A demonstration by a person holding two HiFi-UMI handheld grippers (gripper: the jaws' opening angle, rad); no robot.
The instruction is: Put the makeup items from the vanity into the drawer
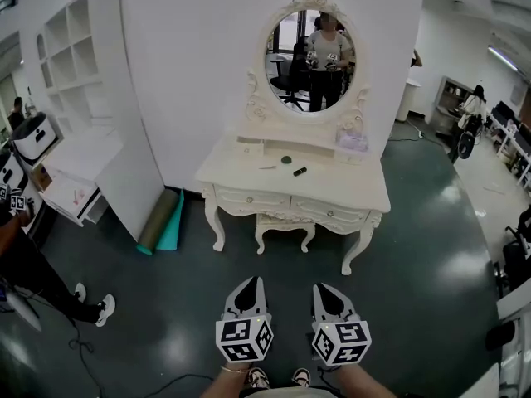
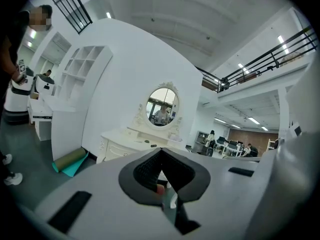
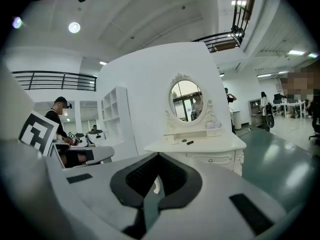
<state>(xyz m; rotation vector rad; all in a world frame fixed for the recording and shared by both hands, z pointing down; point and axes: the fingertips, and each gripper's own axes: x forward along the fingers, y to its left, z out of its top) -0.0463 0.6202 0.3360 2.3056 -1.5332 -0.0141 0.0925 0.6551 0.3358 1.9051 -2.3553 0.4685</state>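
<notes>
Your left hand-held gripper (image 1: 249,284) and right hand-held gripper (image 1: 326,290) clenched, empty. Walk up to table (image 1: 332,193); open drawer (image 1: 253,199) before reaching makeup items (image 1: 299,172).

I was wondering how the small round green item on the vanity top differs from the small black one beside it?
The round green item is disc-shaped and dark green; the black item is elongated, like a short tube. The green one lies nearer the mirror; the black one lies nearer the front edge, slightly to the right in the head view. Both are small and rest on the white vanity top.
</notes>
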